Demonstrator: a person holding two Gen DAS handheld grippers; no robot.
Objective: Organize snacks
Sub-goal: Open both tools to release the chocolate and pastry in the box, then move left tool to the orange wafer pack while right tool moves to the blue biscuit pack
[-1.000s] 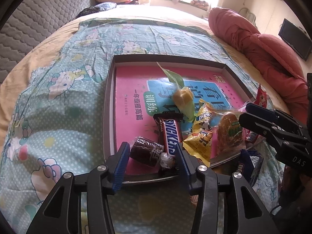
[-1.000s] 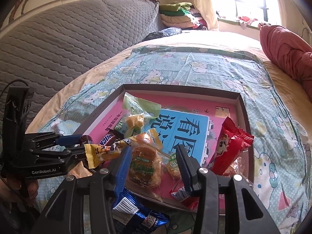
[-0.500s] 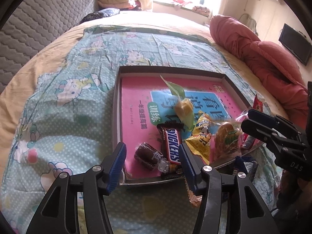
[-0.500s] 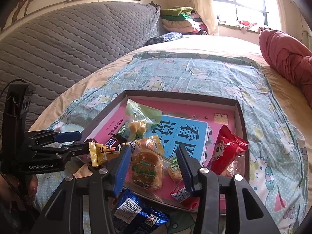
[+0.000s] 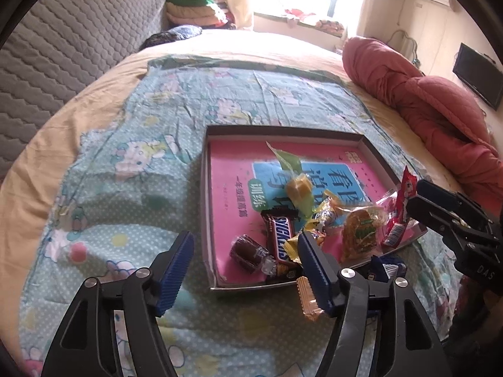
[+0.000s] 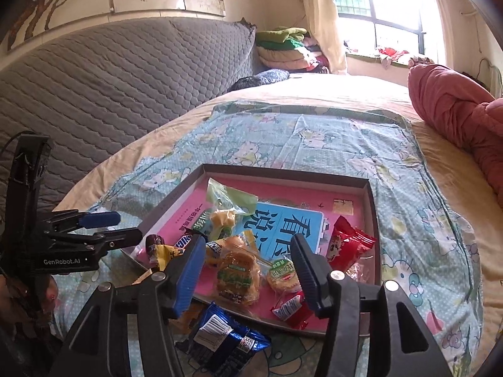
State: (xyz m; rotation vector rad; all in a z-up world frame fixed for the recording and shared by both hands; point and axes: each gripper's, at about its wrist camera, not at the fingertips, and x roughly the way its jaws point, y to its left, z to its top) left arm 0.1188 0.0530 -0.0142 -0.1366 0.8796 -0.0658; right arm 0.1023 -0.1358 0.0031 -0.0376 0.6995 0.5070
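A shallow grey tray [image 5: 206,188] with a pink and blue book cover as its floor lies on the bed; it also shows in the right wrist view [image 6: 374,220]. In it lie a Snickers bar [image 5: 279,235], a dark wrapped candy [image 5: 248,253], a yellow candy in a green wrapper [image 5: 297,185], a wrapped pastry [image 6: 237,275], a small round biscuit [image 6: 283,275] and red packets [image 6: 349,245]. A blue packet [image 6: 220,342] and an orange wafer [image 5: 309,297] lie outside the tray's near edge. My left gripper [image 5: 245,273] is open and empty above that edge. My right gripper [image 6: 248,275] is open and empty over the pastry.
The tray sits on a light blue cartoon-print sheet [image 5: 125,163]. A grey quilted headboard [image 6: 110,88] stands on the left. A red duvet [image 5: 424,106] lies bunched on the right. Folded clothes [image 6: 283,47] are stacked by the window.
Both grippers have drawn back and up from the tray, so the tray looks smaller and farther. The snacks have not moved. Both grippers stayed open.
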